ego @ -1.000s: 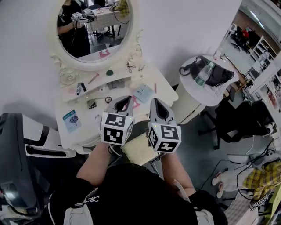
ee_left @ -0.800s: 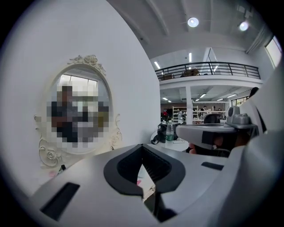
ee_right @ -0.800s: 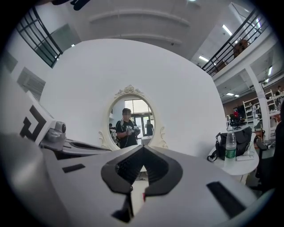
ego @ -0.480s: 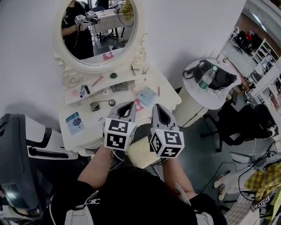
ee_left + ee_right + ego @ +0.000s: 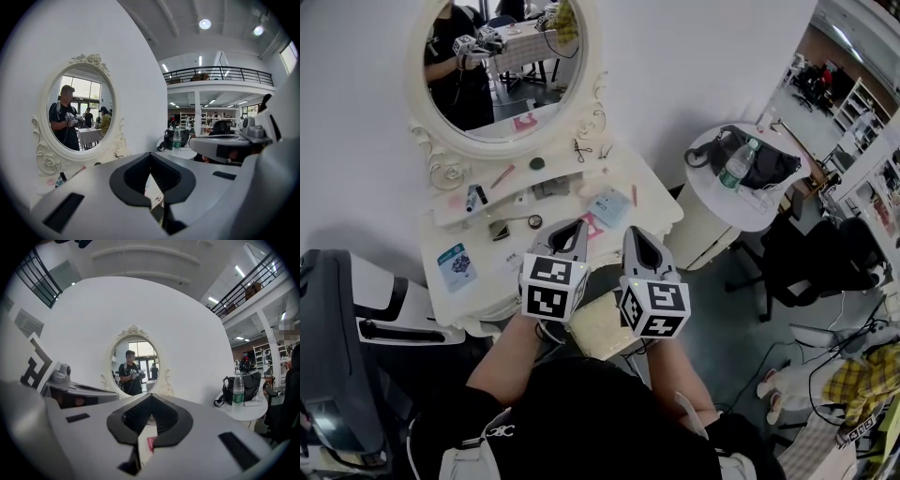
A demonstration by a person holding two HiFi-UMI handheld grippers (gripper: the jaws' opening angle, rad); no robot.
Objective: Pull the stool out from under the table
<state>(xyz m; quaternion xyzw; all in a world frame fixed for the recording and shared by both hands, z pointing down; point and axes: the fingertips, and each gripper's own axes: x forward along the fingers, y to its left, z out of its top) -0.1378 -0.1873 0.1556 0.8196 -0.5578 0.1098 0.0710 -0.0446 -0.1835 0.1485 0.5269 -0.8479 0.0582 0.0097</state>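
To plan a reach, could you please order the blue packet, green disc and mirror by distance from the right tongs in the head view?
1. Blue packet, just ahead of the right tongs.
2. Green disc, farther back and left.
3. Mirror, on the wall behind.

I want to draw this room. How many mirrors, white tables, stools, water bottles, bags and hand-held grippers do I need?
Mirror: 1
White tables: 2, vanity table and round table
Stool: 1
Water bottle: 1
Bag: 1
Hand-held grippers: 2, left hand-held gripper and right hand-held gripper
Total: 8
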